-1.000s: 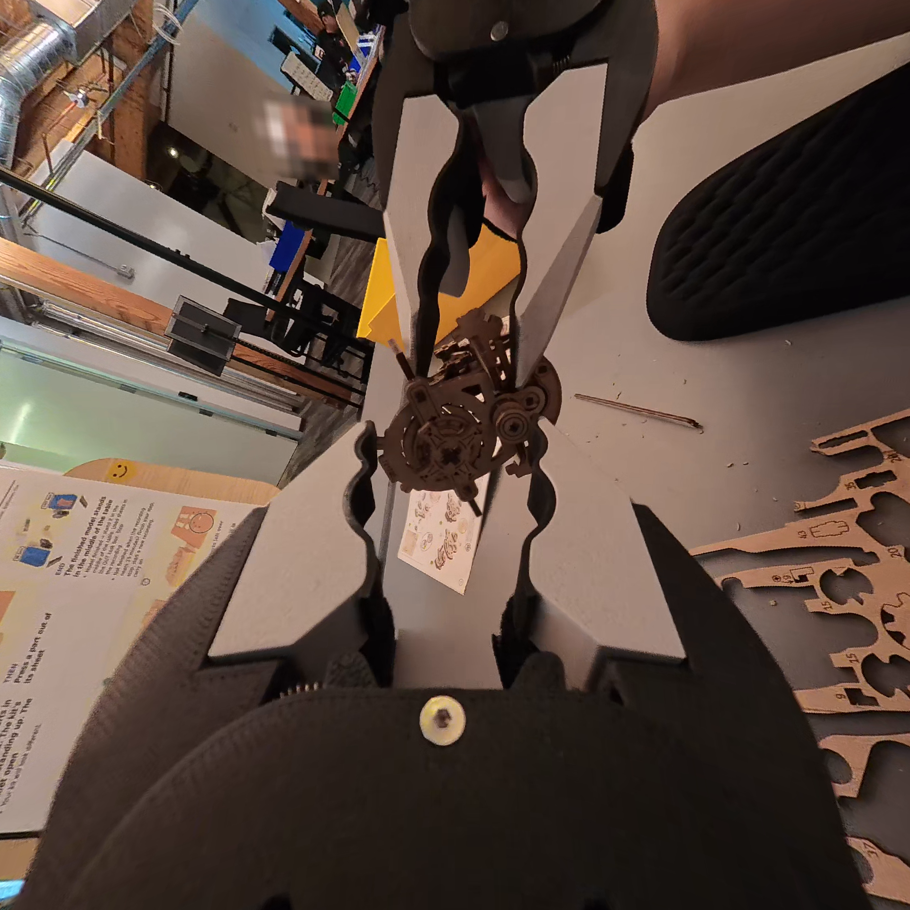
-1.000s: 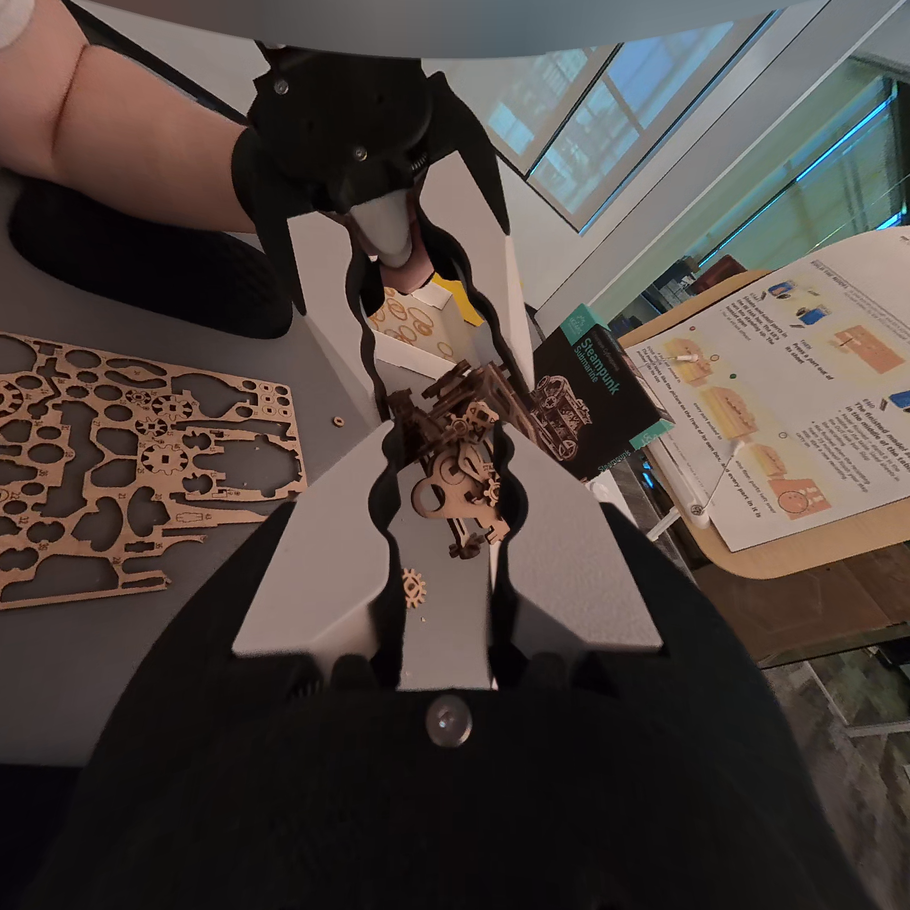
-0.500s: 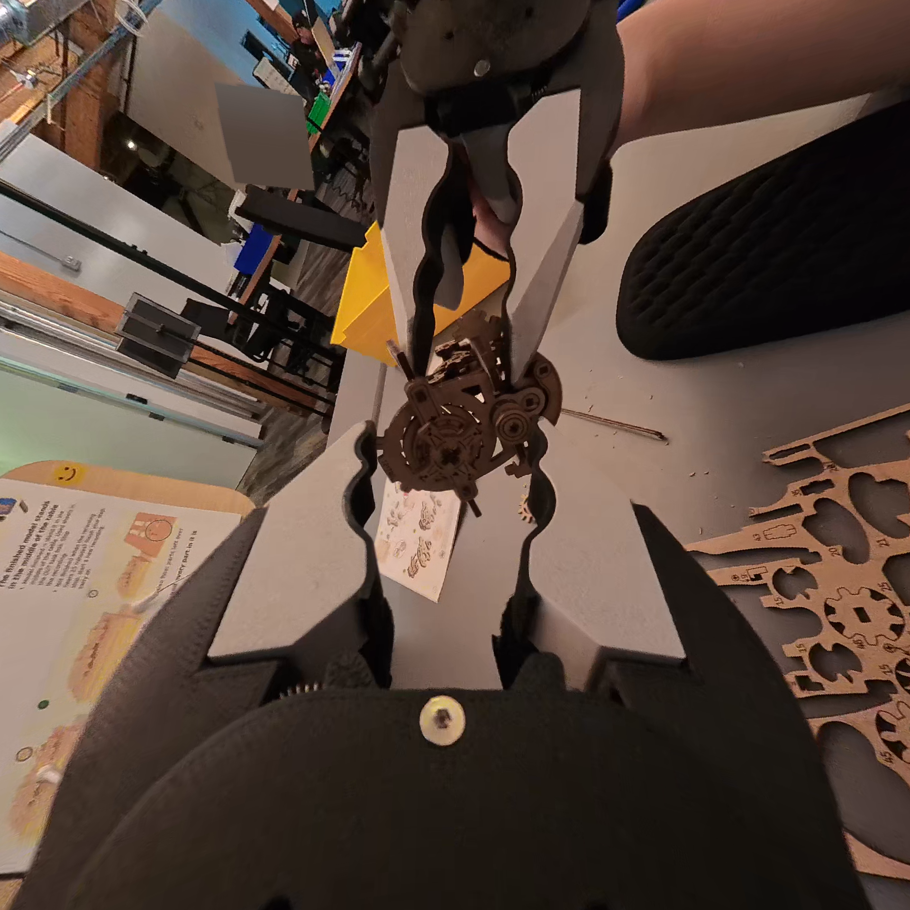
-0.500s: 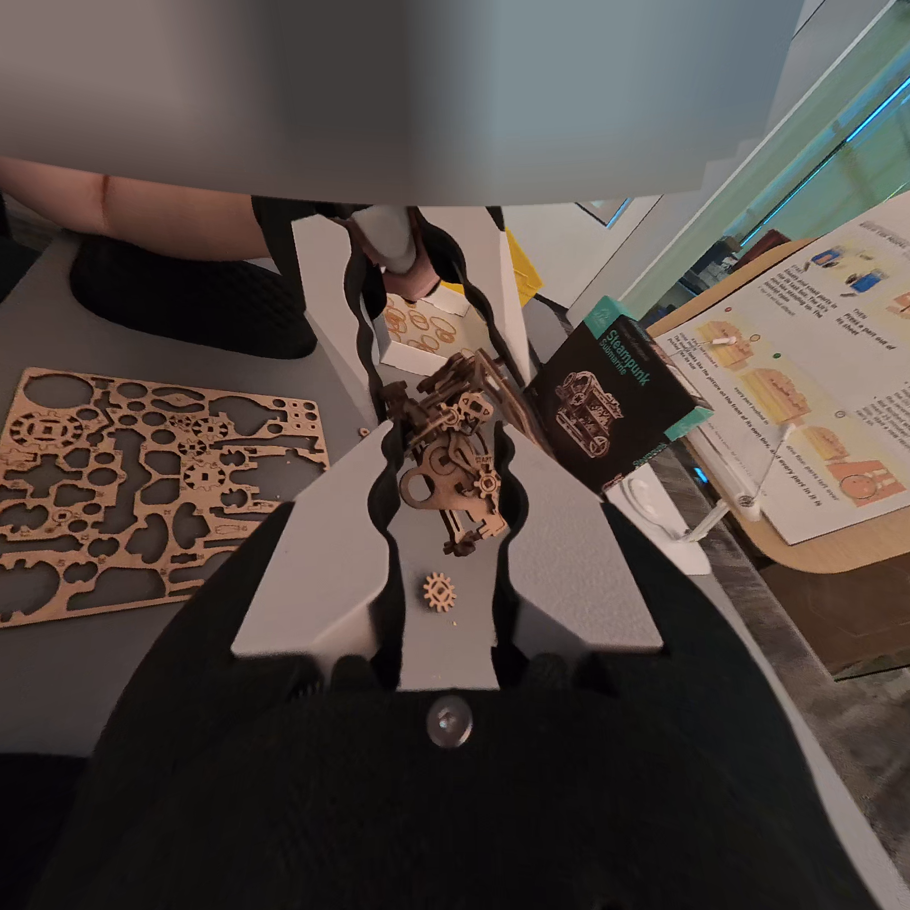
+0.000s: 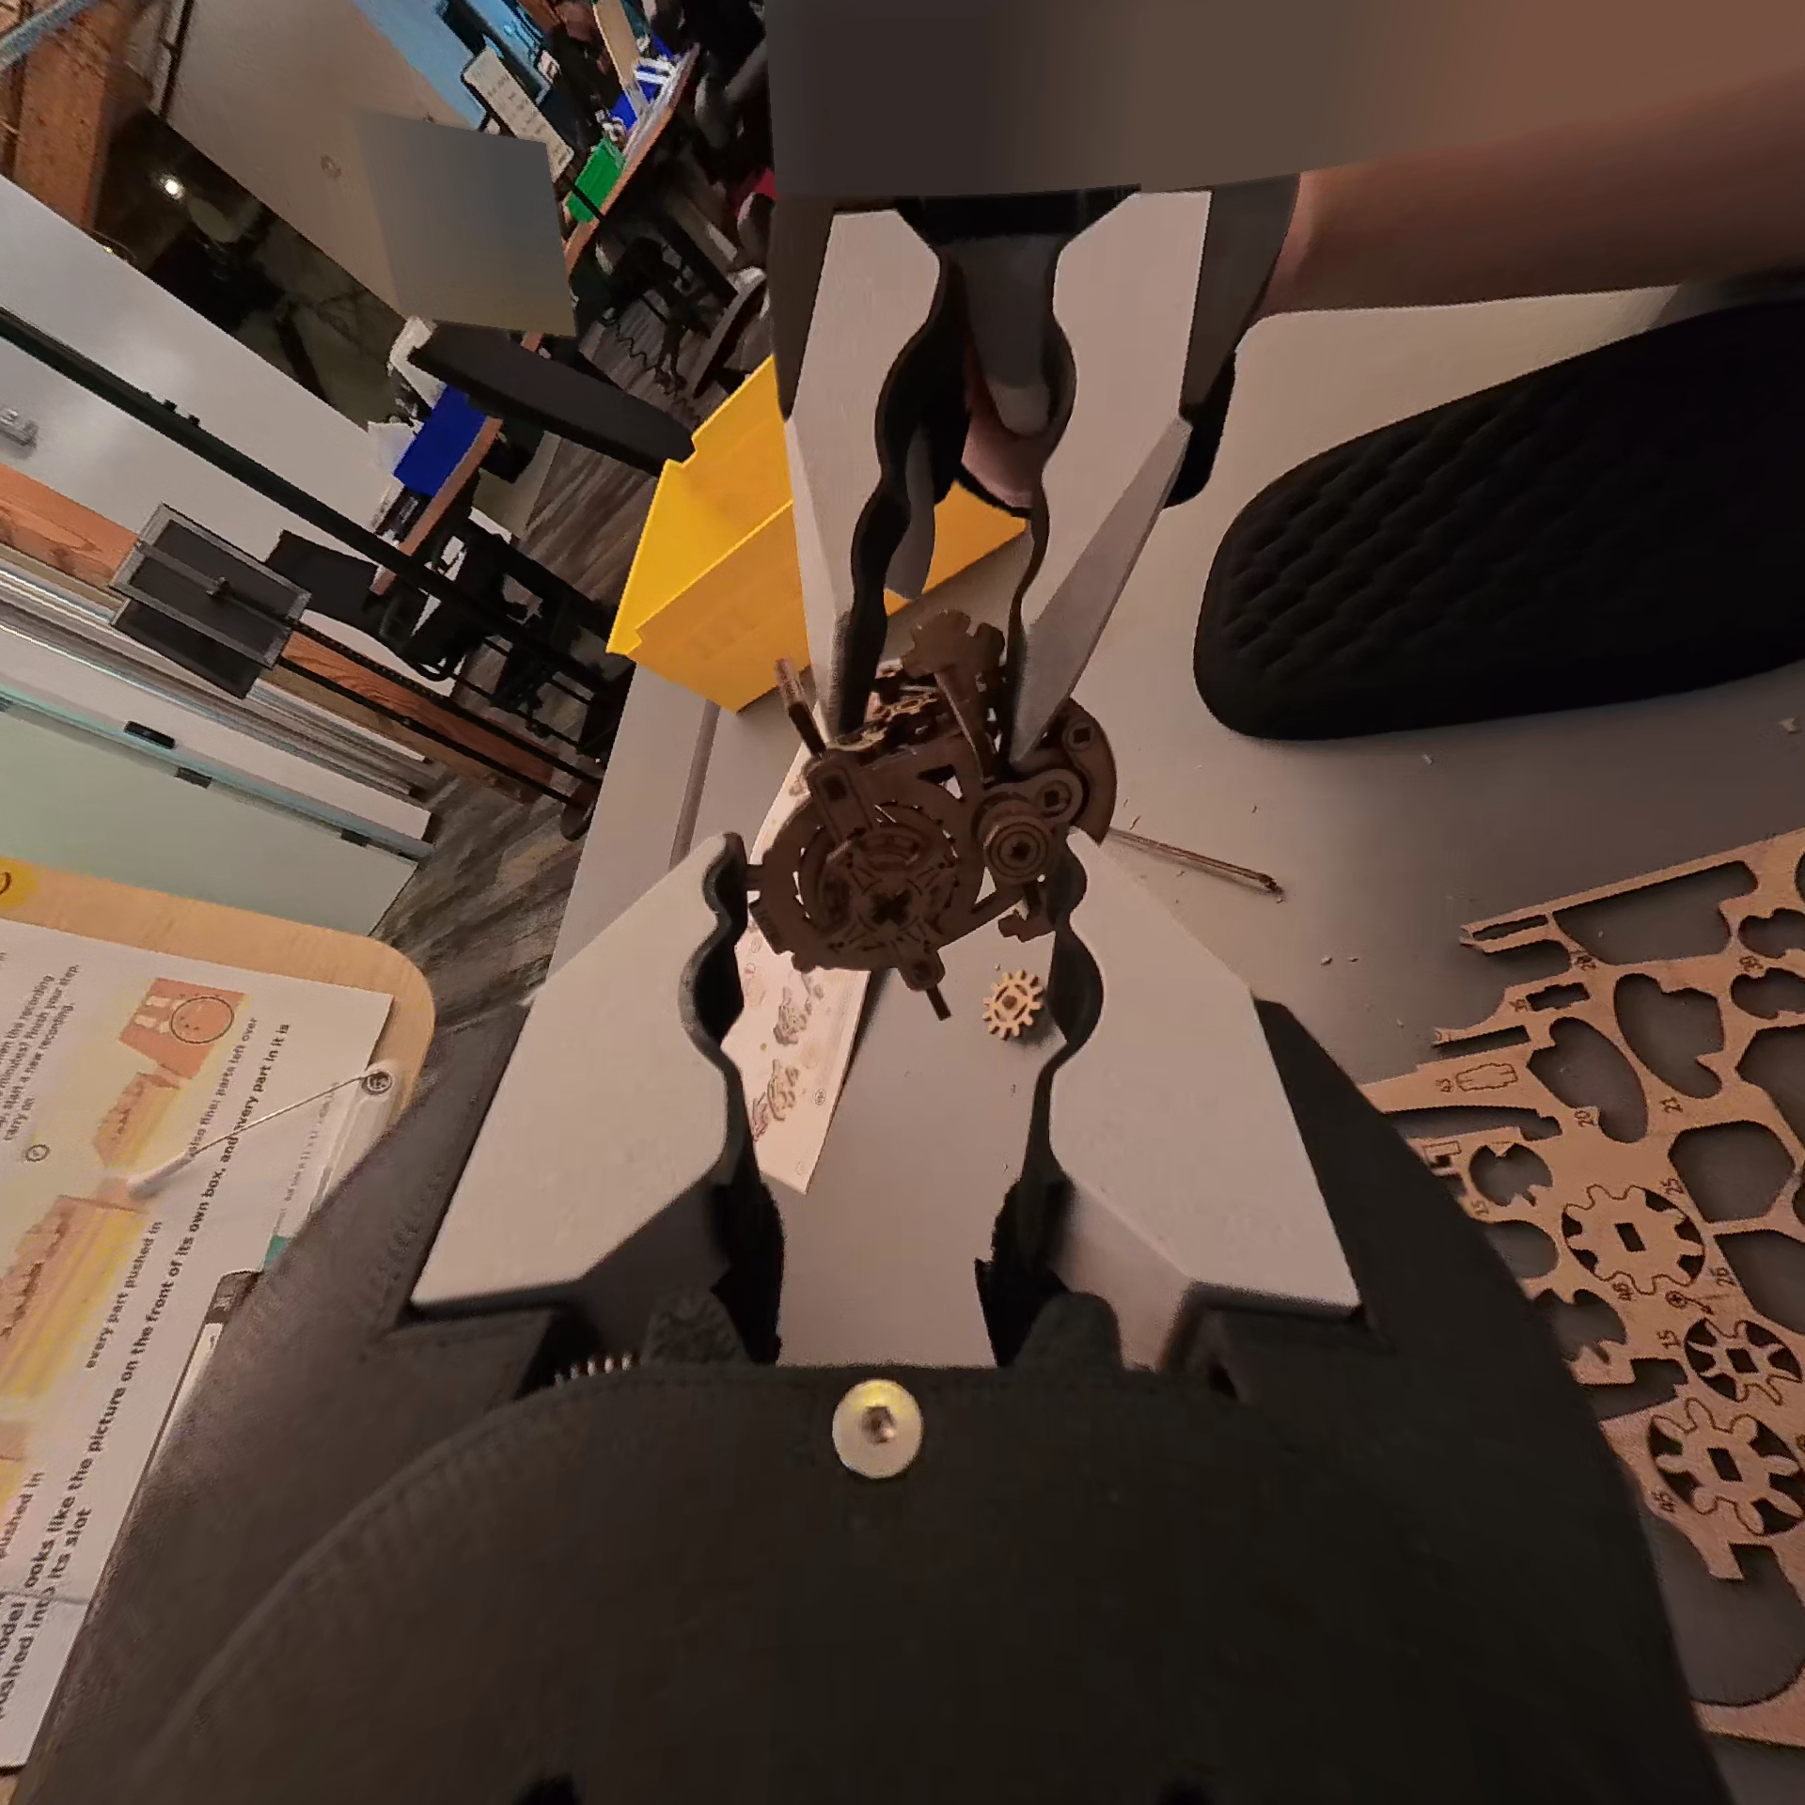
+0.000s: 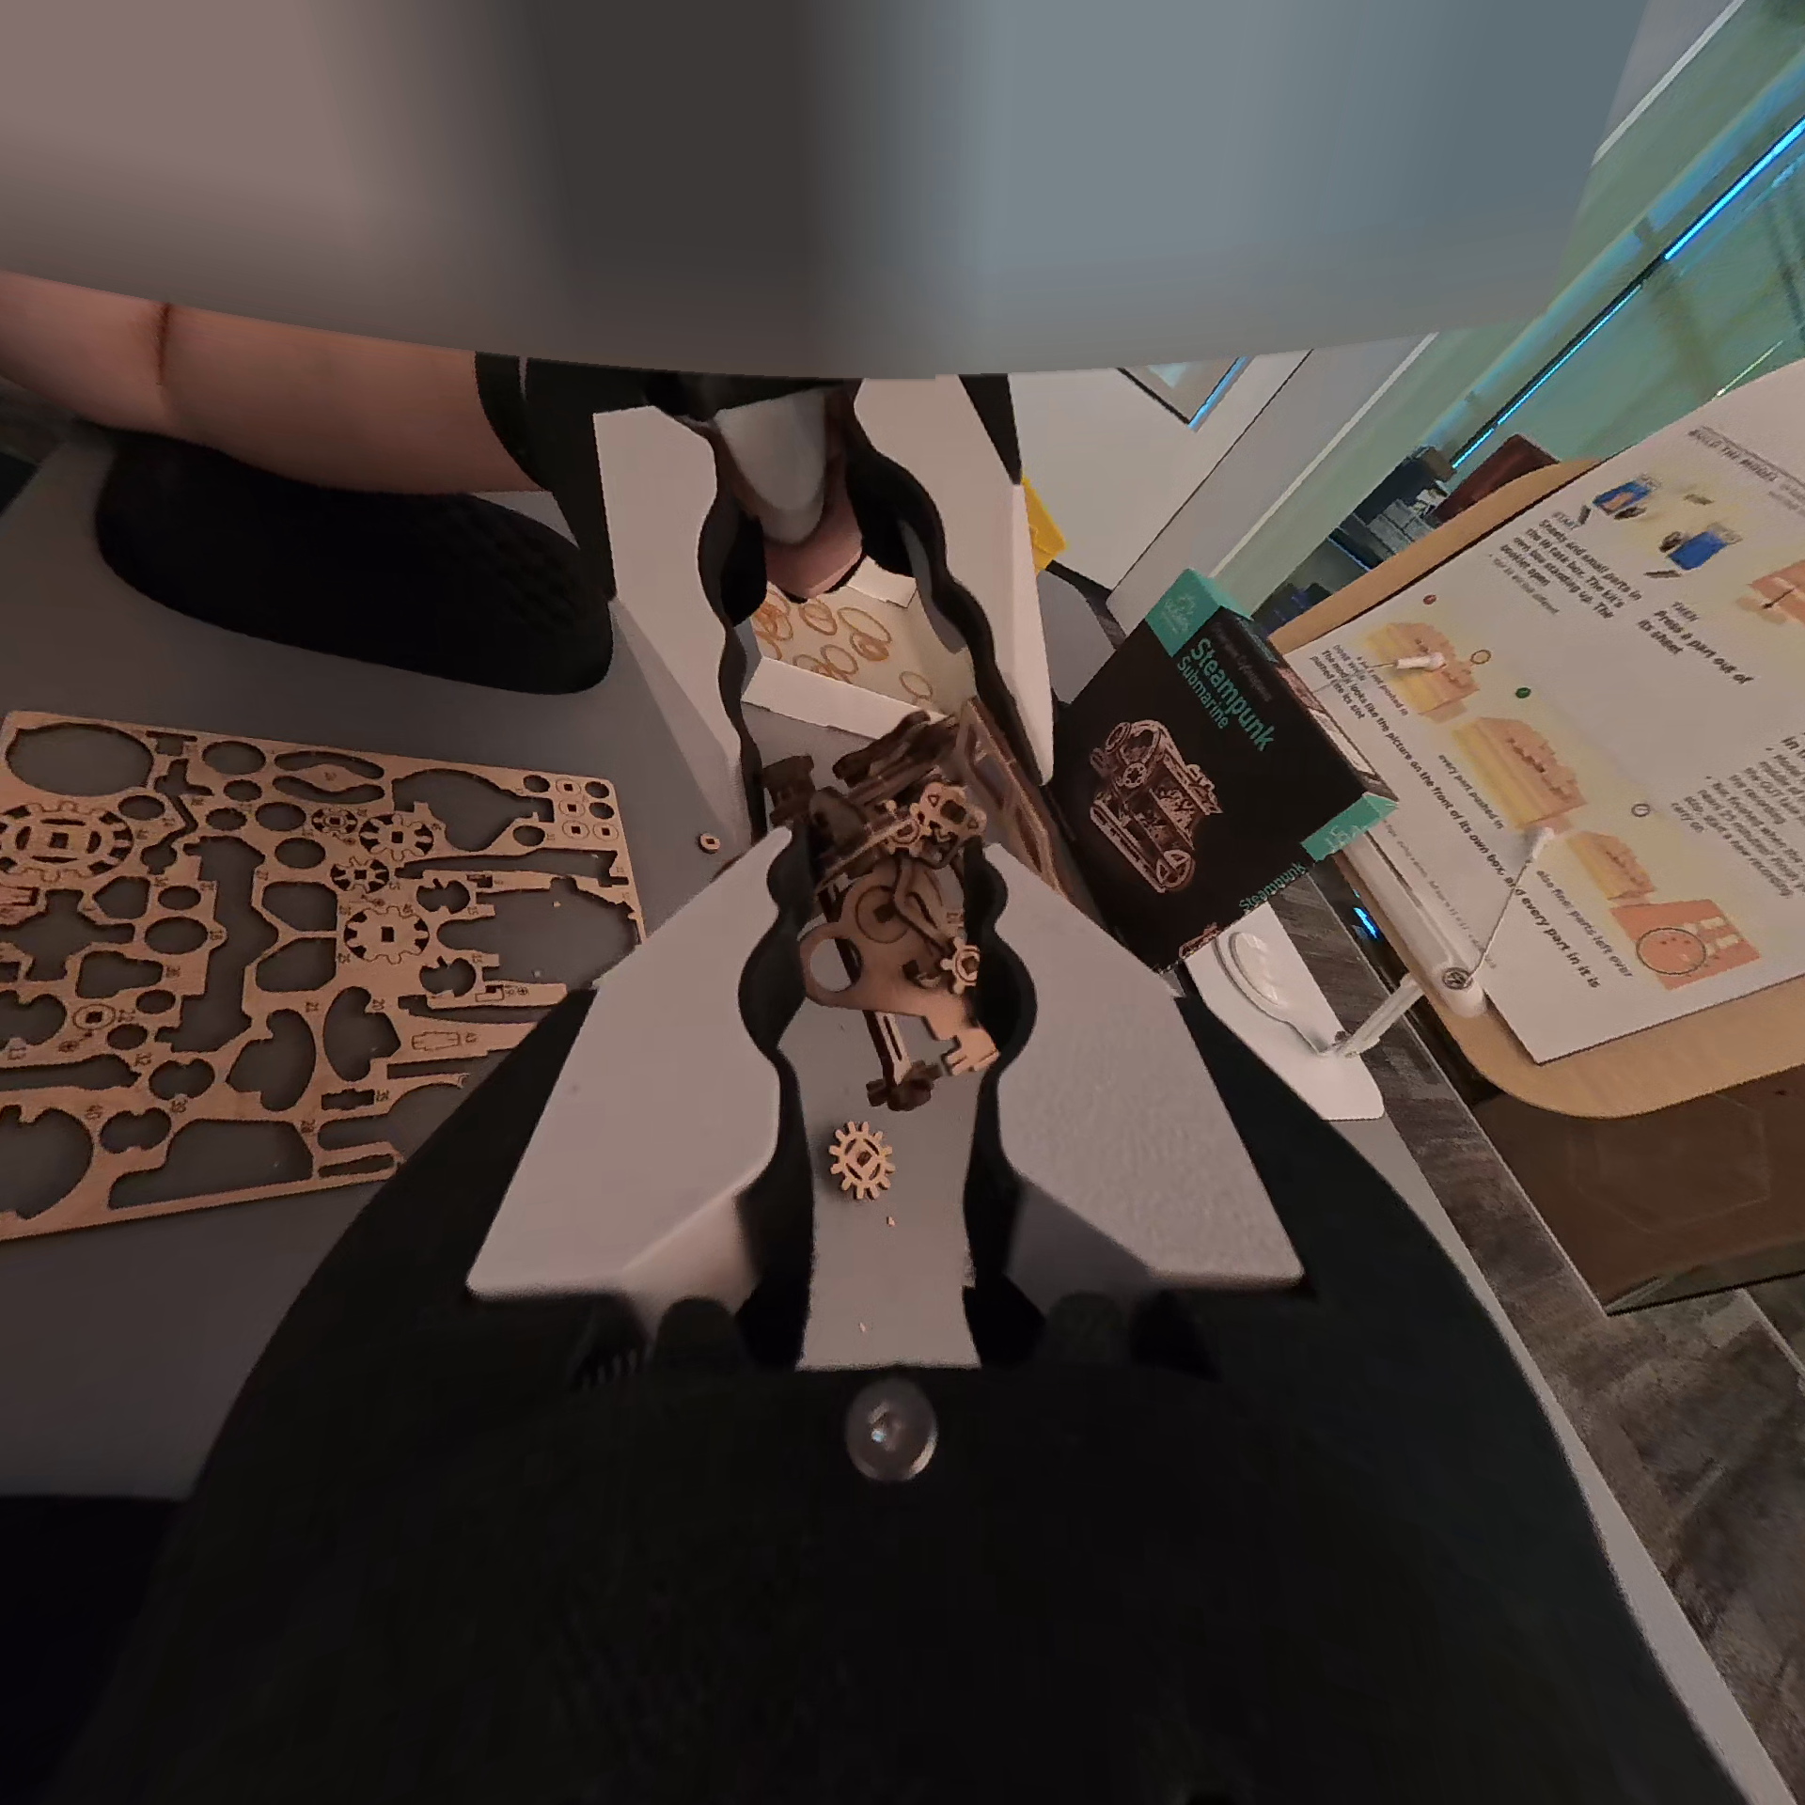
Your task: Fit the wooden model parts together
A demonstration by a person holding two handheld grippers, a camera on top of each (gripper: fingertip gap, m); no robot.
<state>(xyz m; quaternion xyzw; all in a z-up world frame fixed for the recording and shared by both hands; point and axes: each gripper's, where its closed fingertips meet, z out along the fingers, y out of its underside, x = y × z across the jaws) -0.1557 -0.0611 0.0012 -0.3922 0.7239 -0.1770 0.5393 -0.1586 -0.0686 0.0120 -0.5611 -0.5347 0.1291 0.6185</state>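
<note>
Worktop (image 5: 1465,850): grey, and it carries everything I am working among.
Black pad (image 5: 1524,547): a dark quilted cushion on the far side of the worktop, with a forearm lying over it.
Instruction sheet (image 6: 1602,772): a printed page on a rounded wooden board off the worktop's edge, clear of my tongs.
Punched wooden sheet (image 6: 273,938): flat on the worktop beside my right tongs, mostly holes, a few gears left in it.
Kit box (image 6: 1211,772): black with teal trim, standing tilted just beside the model.
Yellow bin (image 5: 723,586): behind the model in the left wrist view, partly hidden by the right tongs.
White box (image 6: 840,664): an open box with ring patterns, partly hidden behind the left tongs.
Folded leaflet (image 5: 801,1055): lies on the worktop under the model, half covered by my left finger.
Left tongs (image 5: 899,879): closed on the wooden model from one end.
Right tongs (image 6: 884,879): clamped on the same model from the opposite end.
Wooden model (image 5: 928,830): dark geared assembly held off the worktop between both tongs.
Loose gear (image 6: 861,1159): small and pale, flat on the worktop directly below the model.
Thin stick (image 5: 1196,864): lies on the worktop beyond the model.
</note>
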